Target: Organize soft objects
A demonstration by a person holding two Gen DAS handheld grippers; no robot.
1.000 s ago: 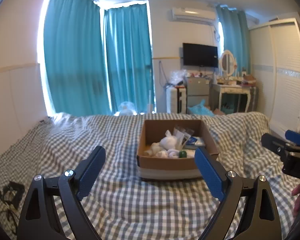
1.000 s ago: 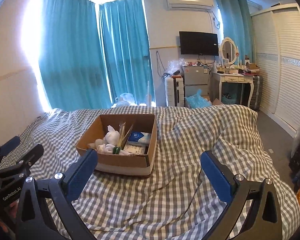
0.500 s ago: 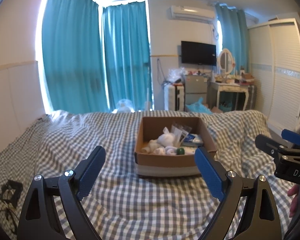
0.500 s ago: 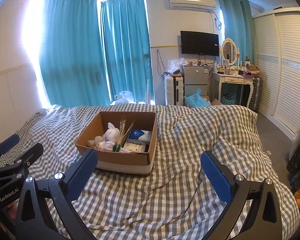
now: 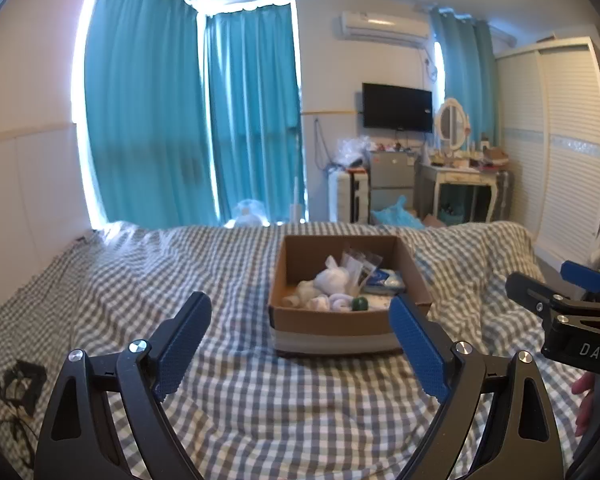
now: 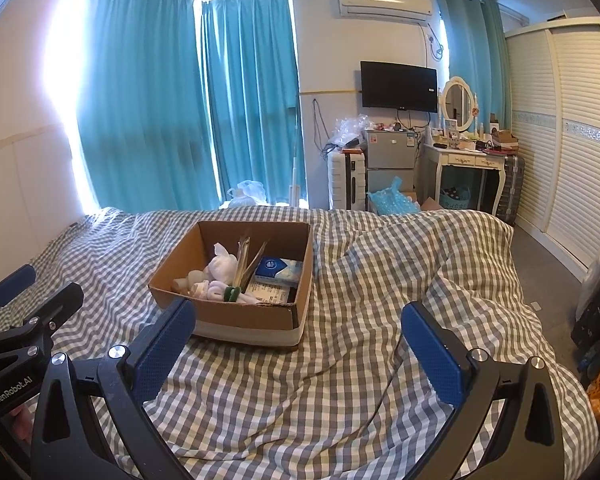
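Left gripper [image 5: 300, 340]: hovering above the checked bedspread [image 5: 140, 280], jaws spread wide, holding nothing.
Right gripper [image 6: 296, 344]: also hovering with jaws apart, gripping nothing.
Cardboard box [image 5: 340, 326]: sitting on the bedspread, just beyond both grippers.
Soft objects: white bundle [image 5: 332, 280] and rolled white pieces [image 6: 216, 290] lying inside the box, beside a blue packet [image 6: 278, 268] and a small green item [image 5: 359, 303].
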